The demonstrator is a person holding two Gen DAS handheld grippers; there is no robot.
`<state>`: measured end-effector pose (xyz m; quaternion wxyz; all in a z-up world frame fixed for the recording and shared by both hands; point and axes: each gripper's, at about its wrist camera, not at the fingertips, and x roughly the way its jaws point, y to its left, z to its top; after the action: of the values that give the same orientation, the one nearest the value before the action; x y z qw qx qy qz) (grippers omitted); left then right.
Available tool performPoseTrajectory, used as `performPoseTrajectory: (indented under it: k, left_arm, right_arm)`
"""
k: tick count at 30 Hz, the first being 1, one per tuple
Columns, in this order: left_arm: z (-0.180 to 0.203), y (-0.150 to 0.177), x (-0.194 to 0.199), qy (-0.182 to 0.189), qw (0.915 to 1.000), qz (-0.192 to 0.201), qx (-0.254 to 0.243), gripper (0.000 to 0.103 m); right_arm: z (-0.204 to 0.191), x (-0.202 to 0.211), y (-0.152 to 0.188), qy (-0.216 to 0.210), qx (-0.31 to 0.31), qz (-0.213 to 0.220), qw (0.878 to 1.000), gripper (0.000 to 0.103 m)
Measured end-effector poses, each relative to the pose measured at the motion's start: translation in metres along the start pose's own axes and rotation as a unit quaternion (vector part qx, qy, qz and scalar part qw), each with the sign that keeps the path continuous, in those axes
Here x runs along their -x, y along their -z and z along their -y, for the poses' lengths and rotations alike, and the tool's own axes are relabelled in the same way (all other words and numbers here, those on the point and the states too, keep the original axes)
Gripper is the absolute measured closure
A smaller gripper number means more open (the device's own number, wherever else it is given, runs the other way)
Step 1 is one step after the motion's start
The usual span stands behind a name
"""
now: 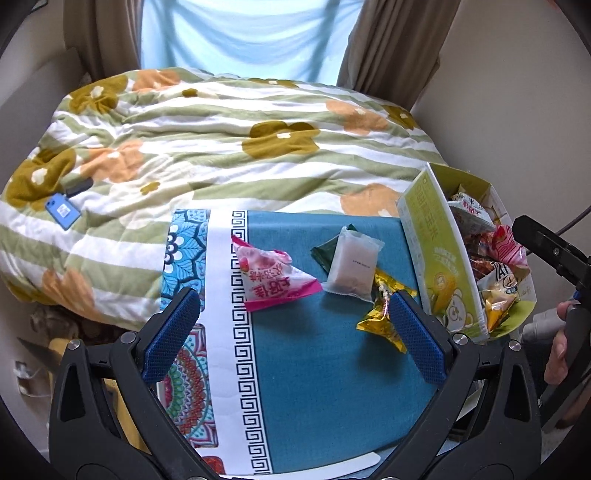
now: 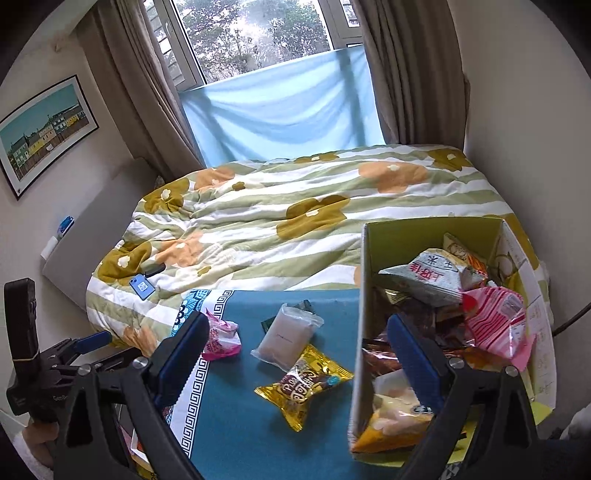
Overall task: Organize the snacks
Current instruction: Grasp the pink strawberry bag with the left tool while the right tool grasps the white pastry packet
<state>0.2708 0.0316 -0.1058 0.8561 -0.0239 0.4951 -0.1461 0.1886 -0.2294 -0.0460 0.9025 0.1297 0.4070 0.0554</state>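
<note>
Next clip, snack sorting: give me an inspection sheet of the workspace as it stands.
Surface: teal cloth with a patterned border, against a bed.
Job's things: cardboard box full of snacks; loose on the cloth, pink packet, translucent white packet over a dark green packet, gold packet.
Clutter: blue phone on the floral duvet.
Grippers: left gripper open, empty; right gripper open, empty.
Cables: dark cable beside the box.
Surroundings: window, curtains, framed picture.
</note>
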Motion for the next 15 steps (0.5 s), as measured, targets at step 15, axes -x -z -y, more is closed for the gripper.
performPoseTrajectory:
  k: [15]
  left_arm:
    - [-0.056,-0.013,-0.156,0.061,0.9927,-0.104,0.009,0.002]
  right_arm:
    - [-0.046,-0.105,0.025,0.038,-0.084,-0.032,0.995,0.007]
